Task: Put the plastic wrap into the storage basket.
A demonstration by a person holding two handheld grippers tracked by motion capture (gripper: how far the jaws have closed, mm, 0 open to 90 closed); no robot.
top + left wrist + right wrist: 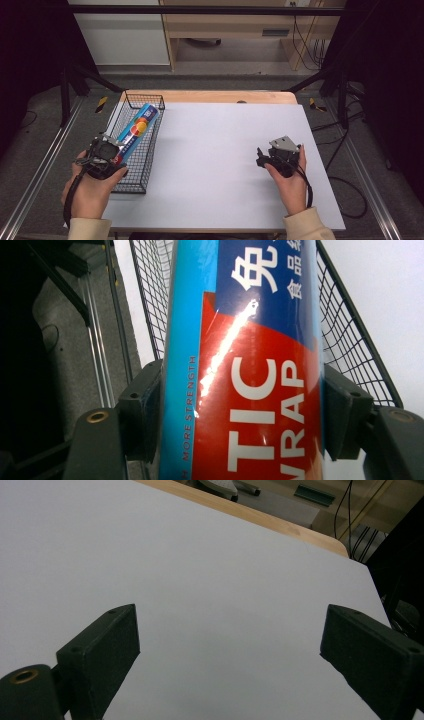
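White sheet over a wooden table, dark floor around it. My left gripper has its jaws clamped on the near end of a plastic-wrap box, which slants over the wire basket at the table's left. I judge the box light and stiff, with a glossy, slippery sleeve; gripping across its narrow width suits it. My right gripper rests on the sheet, jaws wide, holding nothing.
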